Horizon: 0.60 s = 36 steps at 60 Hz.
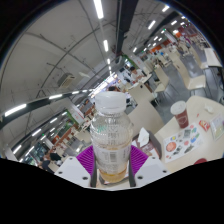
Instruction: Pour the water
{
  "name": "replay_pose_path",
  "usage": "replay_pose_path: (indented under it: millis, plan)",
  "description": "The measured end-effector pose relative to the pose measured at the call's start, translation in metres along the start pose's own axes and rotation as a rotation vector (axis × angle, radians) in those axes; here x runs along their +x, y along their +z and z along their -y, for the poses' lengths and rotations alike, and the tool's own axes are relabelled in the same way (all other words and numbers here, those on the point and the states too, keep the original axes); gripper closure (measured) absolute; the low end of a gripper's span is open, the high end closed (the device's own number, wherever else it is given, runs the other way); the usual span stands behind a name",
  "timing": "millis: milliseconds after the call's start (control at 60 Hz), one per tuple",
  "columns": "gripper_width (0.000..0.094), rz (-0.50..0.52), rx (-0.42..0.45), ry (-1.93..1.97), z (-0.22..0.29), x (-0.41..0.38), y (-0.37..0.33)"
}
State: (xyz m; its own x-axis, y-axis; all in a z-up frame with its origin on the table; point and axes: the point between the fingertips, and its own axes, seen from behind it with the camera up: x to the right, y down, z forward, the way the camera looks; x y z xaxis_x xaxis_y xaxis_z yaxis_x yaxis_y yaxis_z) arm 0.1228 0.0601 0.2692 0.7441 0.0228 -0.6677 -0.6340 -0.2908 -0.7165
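Note:
My gripper (112, 163) is shut on a clear plastic bottle (110, 135) with a white cap. The purple pads (88, 160) press on both sides of the bottle's lower body. The bottle stands upright between the fingers and holds a little yellowish liquid at its bottom. It is lifted high, with the ceiling behind it. A paper cup (178, 112) with a pale rim stands on the table to the right, beyond the fingers.
A table (196, 140) to the right carries printed sheets with red and white rounds. Behind are several tables and people in a large hall. Ceiling light strips run overhead.

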Motion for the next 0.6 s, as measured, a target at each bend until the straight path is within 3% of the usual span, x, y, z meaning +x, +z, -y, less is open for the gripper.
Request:
replay_pose_path:
  millis: [117, 233, 417, 600]
  plan:
    - [0.0505, -0.083, 0.08, -0.236, 0.046, 0.027, -0.027]
    - [0.0507, -0.195, 0.104, -0.425, 0.066, 0.086, -0.05]
    - [0.0508, -0.329, 0.015, -0.603, 0.035, 0.184, -0.066]
    - [0.0505, -0.362, -0.076, -0.607, -0.015, 0.248, -0.063]
